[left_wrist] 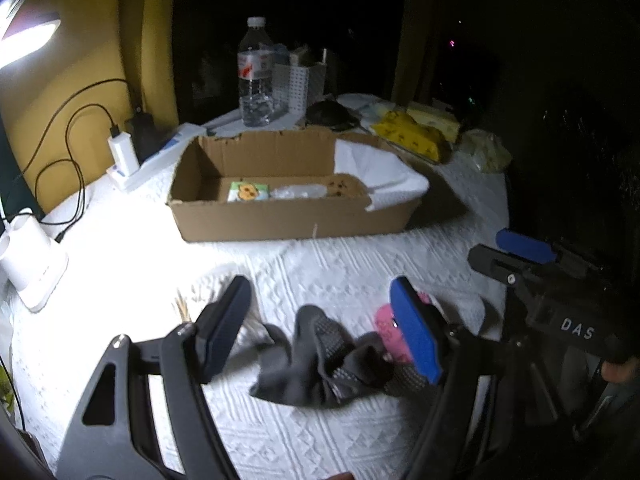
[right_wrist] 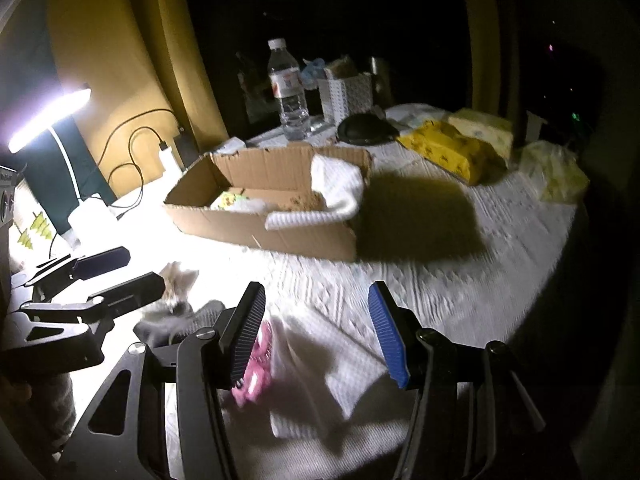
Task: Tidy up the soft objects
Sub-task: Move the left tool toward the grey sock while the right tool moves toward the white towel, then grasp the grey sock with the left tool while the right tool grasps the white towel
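- Two soft things lie together on the white textured cloth of the worktop [left_wrist: 328, 264]: a crumpled dark grey sock [left_wrist: 316, 360] and, touching its right edge, a small pink item [left_wrist: 390, 326]; what the pink item is I cannot tell.
- A folded white cloth [right_wrist: 332, 364] lies just beside the pink item, on its right in the right wrist view.
- The left gripper [left_wrist: 320, 320] tilts steeply down over the grey sock; its jaws stand wide, one on each side of the sock, gripping nothing.
- The right gripper [right_wrist: 316, 332] tilts down at much the same slant, just beside the left one, above the white cloth; its jaws are also spread and empty, the dark one in front of the pink item.
- Beyond them sits an open cardboard box [left_wrist: 288, 216] with a white towel [left_wrist: 380, 176] draped over its right end and small packets on its floor.
- Behind the box stand a water bottle [left_wrist: 256, 76] and a white perforated basket [left_wrist: 300, 84]; yellow packs [left_wrist: 412, 134] lie to the right.
- A bright lamp [right_wrist: 48, 120] and a charger with cables [left_wrist: 122, 152] are at the left.
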Available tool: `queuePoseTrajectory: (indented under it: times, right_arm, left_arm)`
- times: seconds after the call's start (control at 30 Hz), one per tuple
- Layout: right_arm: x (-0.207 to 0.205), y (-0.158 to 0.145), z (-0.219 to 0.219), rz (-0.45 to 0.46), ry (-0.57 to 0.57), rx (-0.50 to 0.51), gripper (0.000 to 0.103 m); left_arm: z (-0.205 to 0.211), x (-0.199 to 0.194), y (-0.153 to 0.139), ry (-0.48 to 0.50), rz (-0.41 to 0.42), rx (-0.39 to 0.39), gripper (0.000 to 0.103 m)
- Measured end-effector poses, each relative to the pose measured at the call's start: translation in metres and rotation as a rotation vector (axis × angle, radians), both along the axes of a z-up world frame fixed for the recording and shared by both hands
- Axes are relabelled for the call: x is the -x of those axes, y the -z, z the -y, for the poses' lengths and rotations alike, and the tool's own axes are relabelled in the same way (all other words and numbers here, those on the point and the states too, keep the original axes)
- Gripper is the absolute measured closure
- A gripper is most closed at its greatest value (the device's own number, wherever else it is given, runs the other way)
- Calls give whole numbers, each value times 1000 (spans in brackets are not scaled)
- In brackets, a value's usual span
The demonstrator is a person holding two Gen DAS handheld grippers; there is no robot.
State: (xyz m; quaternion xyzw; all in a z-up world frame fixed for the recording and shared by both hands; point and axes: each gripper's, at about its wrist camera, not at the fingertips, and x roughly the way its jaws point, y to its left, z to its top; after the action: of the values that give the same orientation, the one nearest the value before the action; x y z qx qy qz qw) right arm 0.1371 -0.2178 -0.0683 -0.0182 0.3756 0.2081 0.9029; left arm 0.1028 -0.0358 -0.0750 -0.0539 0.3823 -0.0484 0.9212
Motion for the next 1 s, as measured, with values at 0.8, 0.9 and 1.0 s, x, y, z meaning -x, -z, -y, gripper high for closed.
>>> queuePoseTrajectory:
  times: [0.8, 0.9, 1.0]
  right_arm:
    - [-1, 66, 3, -122, -71, 21, 42]
    - [0, 71, 1, -118, -85, 38, 42]
    - [2, 73, -2, -96, -97, 65, 43]
  left_arm:
    - [17, 3, 56, -15, -152, -40, 29]
    - [19, 1, 60, -21, -161, -64, 29]
    - [18, -2, 67, -34, -177, -83, 29]
